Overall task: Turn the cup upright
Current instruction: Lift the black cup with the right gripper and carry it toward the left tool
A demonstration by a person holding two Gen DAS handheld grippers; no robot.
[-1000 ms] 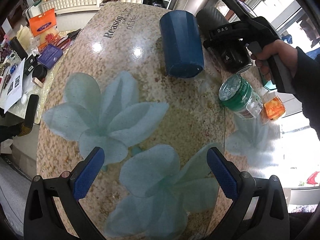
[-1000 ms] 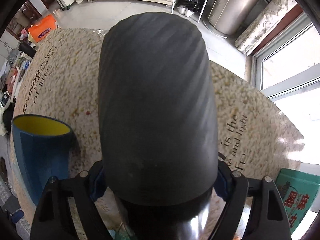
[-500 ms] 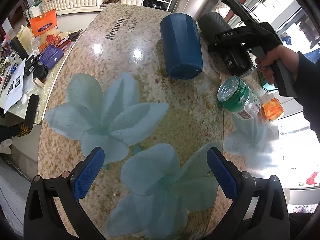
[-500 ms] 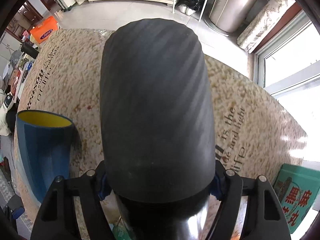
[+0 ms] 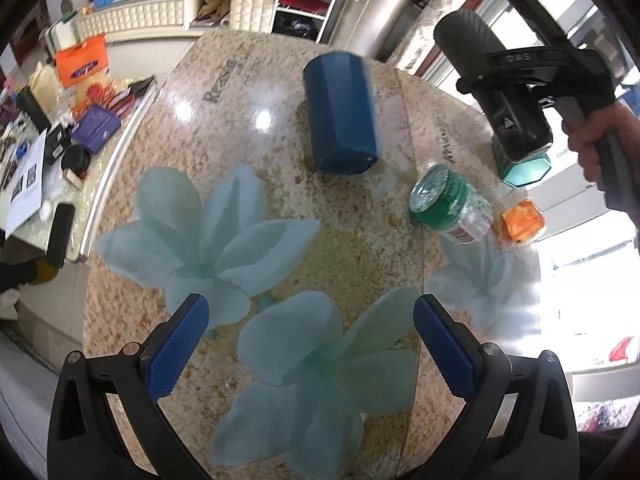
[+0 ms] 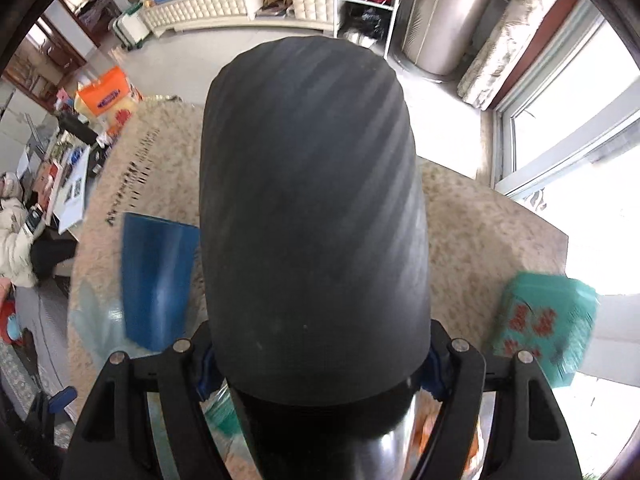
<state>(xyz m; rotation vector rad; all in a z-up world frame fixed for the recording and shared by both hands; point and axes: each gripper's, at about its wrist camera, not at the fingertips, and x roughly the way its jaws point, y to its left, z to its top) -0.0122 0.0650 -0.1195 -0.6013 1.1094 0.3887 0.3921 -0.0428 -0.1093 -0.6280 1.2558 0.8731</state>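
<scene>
From the left wrist view, we see the left gripper (image 5: 306, 346) low over the table (image 5: 224, 148), its blue pads spread wide with nothing between them — it simply waits. Across the table, the right gripper (image 5: 502, 80) is raised clear of the surface with the black cup (image 5: 466, 42) clamped between its fingers, the person's hand (image 5: 600, 136) wrapped round the handle. A blue cup (image 5: 340, 114) stands on the table near the middle, a green bottle (image 5: 448, 204) closer to us on the right.

From the right wrist view, the black cup (image 6: 312, 220) fills the middle, its ribbed body pointing away from the camera and its far end closed; the right gripper (image 6: 316, 356) pinches it near the end closest to us. The blue cup (image 6: 158, 276) sits to the left, a teal box (image 6: 544, 328) to the right.

We judge the lift is done and the turn is under way — next, the wrist must roll until the mouth faces up, then lower the black cup onto bare table beside the blue cup
</scene>
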